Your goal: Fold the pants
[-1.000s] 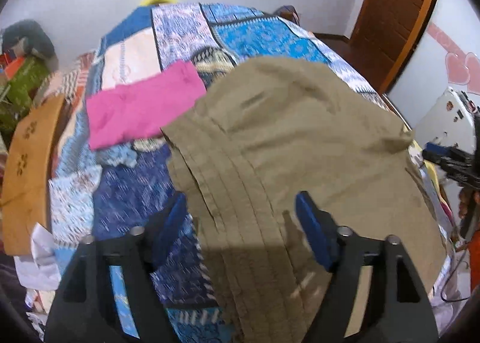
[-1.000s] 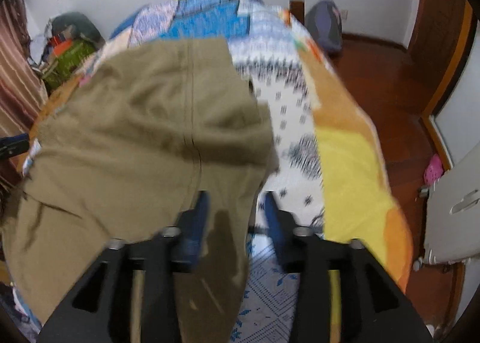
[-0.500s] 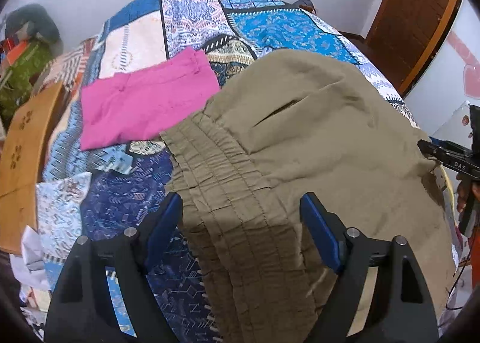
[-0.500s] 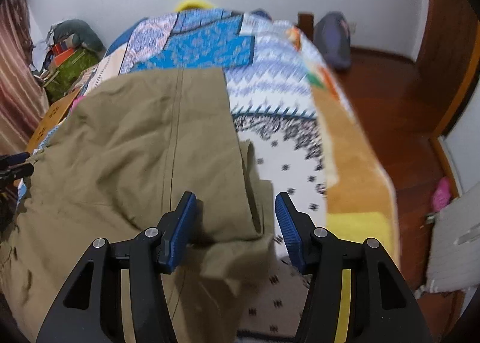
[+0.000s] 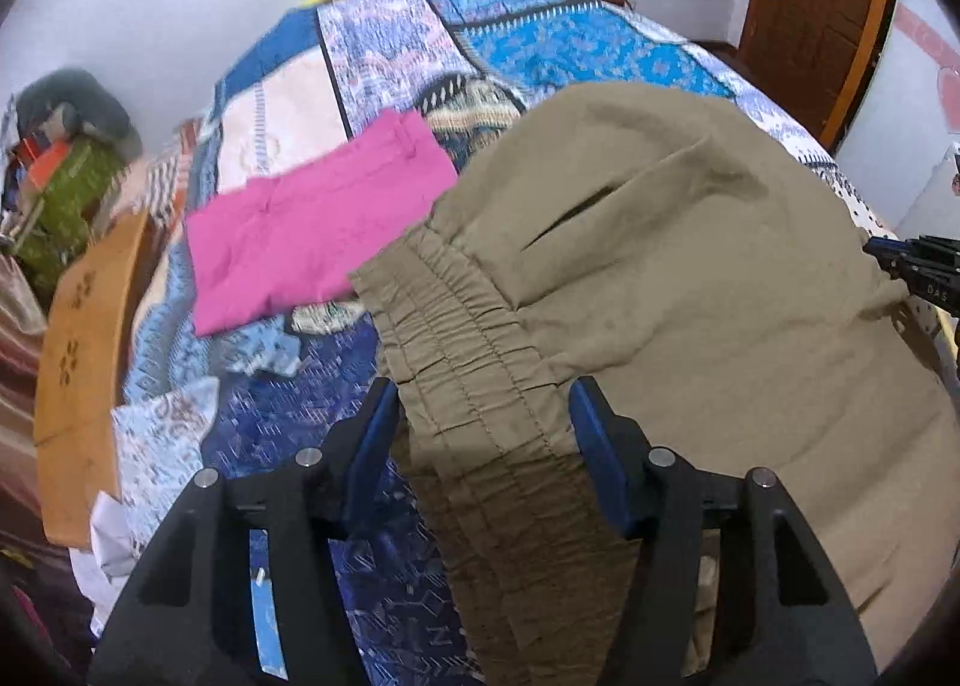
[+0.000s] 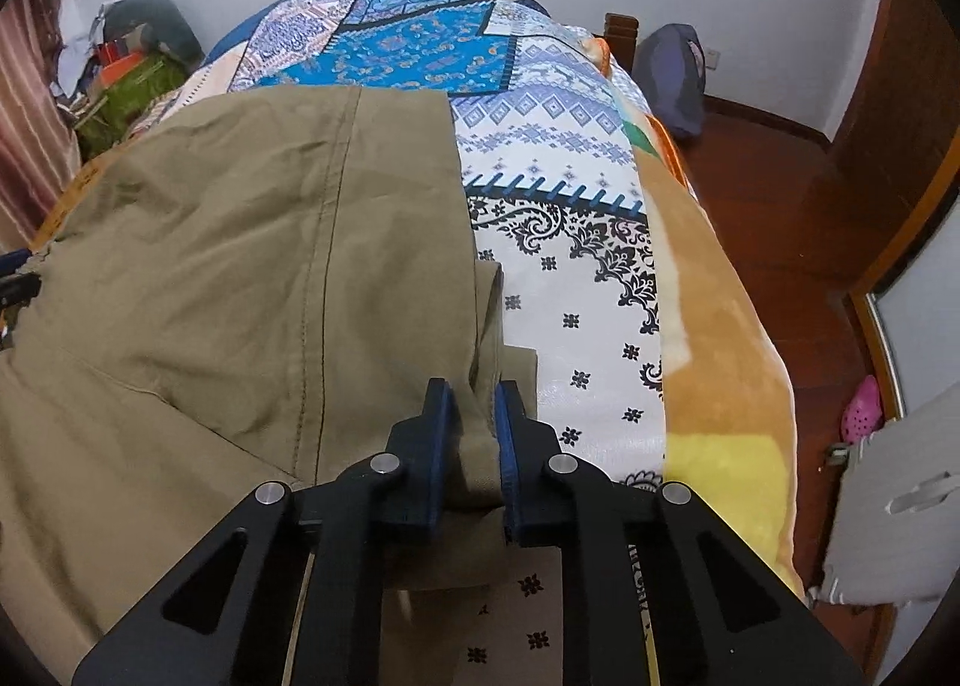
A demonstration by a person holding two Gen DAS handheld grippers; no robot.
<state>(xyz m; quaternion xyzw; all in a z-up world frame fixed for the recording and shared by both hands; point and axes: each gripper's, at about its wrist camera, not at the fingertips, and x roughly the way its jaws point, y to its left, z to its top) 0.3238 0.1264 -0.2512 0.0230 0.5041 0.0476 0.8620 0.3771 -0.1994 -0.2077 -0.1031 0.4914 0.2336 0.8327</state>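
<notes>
The right gripper (image 6: pixel 474 416) is clamped on the hem edge of the olive-khaki cotton pants (image 6: pixel 240 278). The left gripper (image 5: pixel 483 416) stands wide apart around their elastic waistband (image 5: pixel 462 350). The pants lie on the patchwork bed cover (image 5: pixel 384 50), beside a folded pink garment (image 5: pixel 312 230).

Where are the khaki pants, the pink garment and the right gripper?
khaki pants (image 5: pixel 690 242): left wrist view, flat seat panel.
pink garment (image 5: pixel 312 224): left wrist view, its middle.
right gripper (image 6: pixel 474 434): right wrist view, between fingertips, pinching pants hem.
</notes>
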